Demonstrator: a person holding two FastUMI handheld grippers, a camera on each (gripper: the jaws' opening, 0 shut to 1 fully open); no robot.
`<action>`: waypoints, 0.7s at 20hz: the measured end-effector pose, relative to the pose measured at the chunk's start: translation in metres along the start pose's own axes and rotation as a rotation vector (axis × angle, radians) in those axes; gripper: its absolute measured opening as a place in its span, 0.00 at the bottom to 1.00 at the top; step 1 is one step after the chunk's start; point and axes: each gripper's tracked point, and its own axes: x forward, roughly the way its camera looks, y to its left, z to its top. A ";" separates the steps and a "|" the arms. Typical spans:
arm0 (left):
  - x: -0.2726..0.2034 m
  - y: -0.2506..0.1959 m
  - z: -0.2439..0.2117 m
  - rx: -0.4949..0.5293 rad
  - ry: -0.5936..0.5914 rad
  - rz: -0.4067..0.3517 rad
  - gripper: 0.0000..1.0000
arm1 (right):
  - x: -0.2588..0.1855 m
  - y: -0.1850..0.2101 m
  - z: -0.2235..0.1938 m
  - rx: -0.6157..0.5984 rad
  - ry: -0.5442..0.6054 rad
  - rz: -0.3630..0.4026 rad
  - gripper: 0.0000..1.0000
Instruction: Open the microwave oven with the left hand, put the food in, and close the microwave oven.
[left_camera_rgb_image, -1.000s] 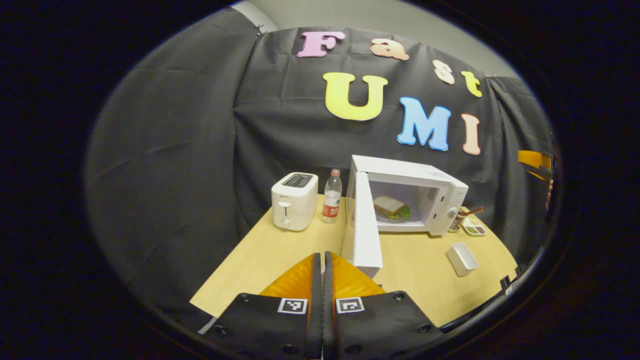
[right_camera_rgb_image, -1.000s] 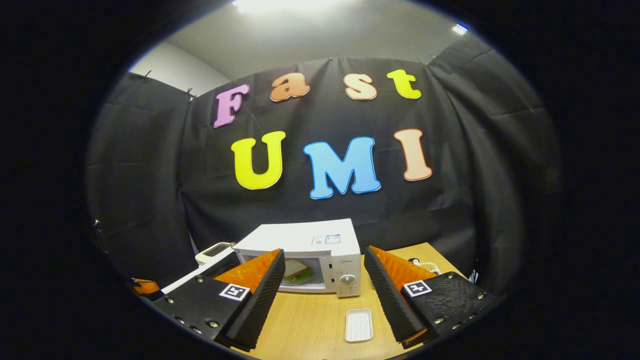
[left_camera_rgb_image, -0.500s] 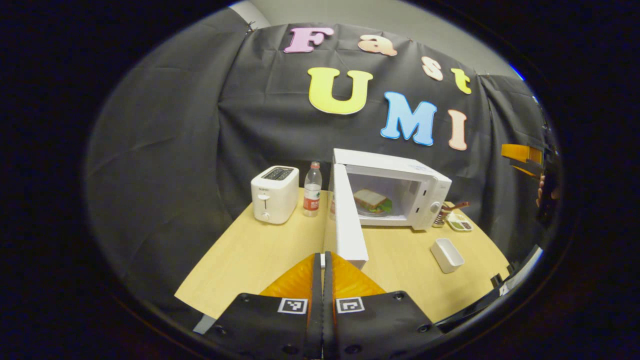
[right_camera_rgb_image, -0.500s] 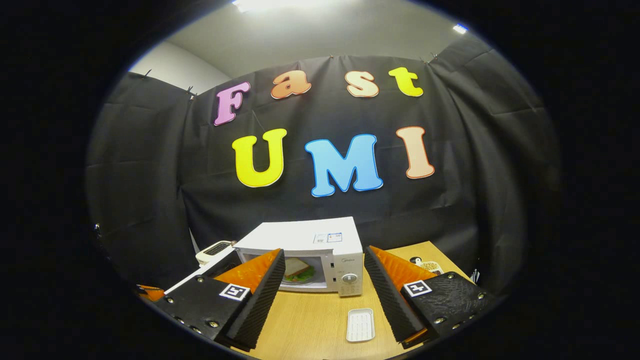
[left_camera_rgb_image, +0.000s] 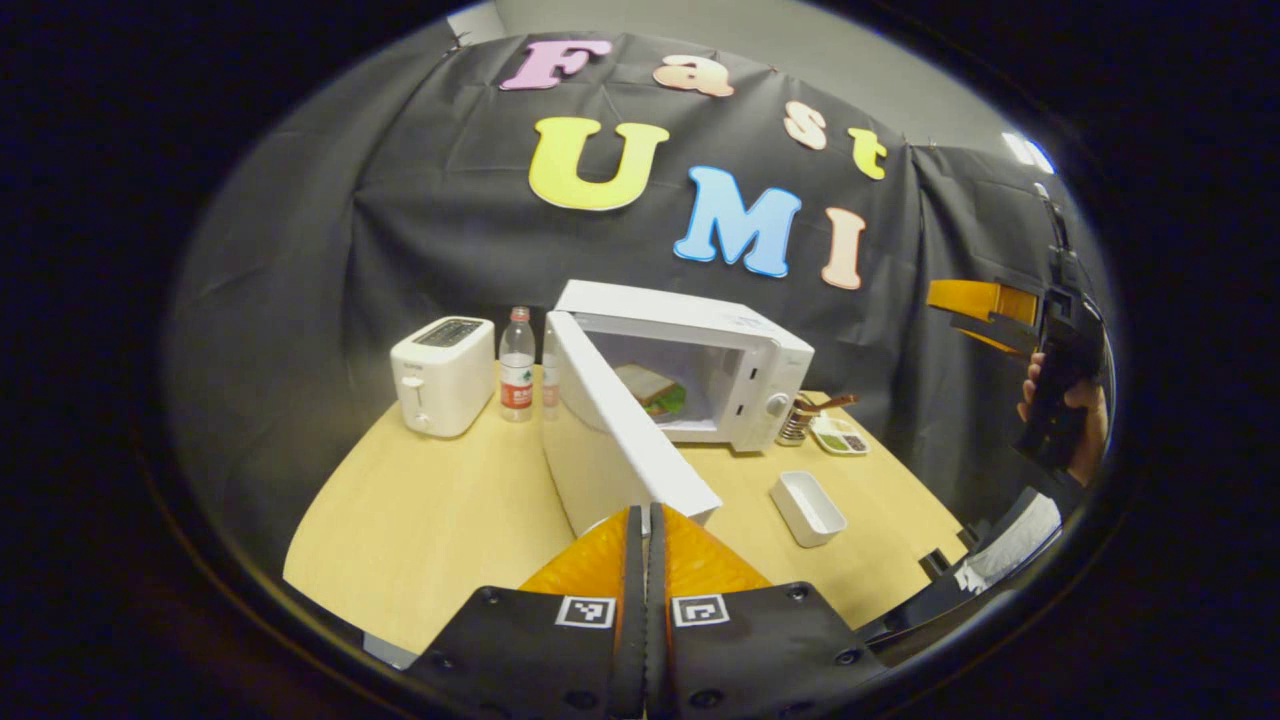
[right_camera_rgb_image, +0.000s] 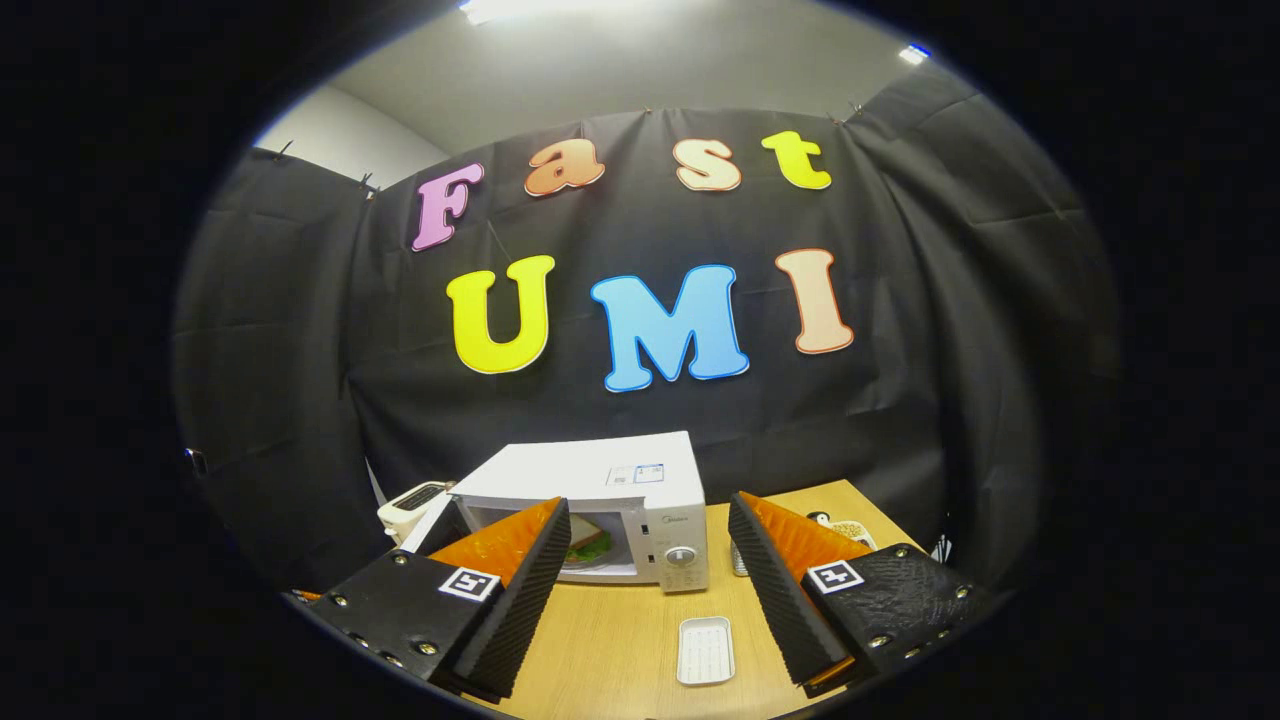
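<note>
Microwave oven (left_camera_rgb_image: 700, 370): white, at the back of the desk (left_camera_rgb_image: 440, 520), door (left_camera_rgb_image: 620, 440) swung partly open toward the viewer, hinged at its left, long axis upright. Judged stiff and light to swing; push the free edge. Sandwich (left_camera_rgb_image: 650, 388) on a plate inside the cavity, likely soft. Left hand-held gripper (left_camera_rgb_image: 647, 520): fingers pressed together, nothing between them, just short of the door's free edge. Right hand-held gripper (right_camera_rgb_image: 645, 560): spread wide, empty, held off the desk
</note>
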 end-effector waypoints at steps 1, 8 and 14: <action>0.005 -0.008 0.002 0.002 0.005 -0.017 0.07 | 0.000 -0.005 0.001 0.003 0.001 -0.008 0.96; 0.048 -0.055 0.014 0.011 0.025 -0.092 0.07 | 0.009 -0.040 0.007 0.001 -0.008 -0.043 0.96; 0.079 -0.085 0.019 0.009 0.030 -0.112 0.07 | 0.026 -0.067 0.010 0.003 -0.002 -0.048 0.96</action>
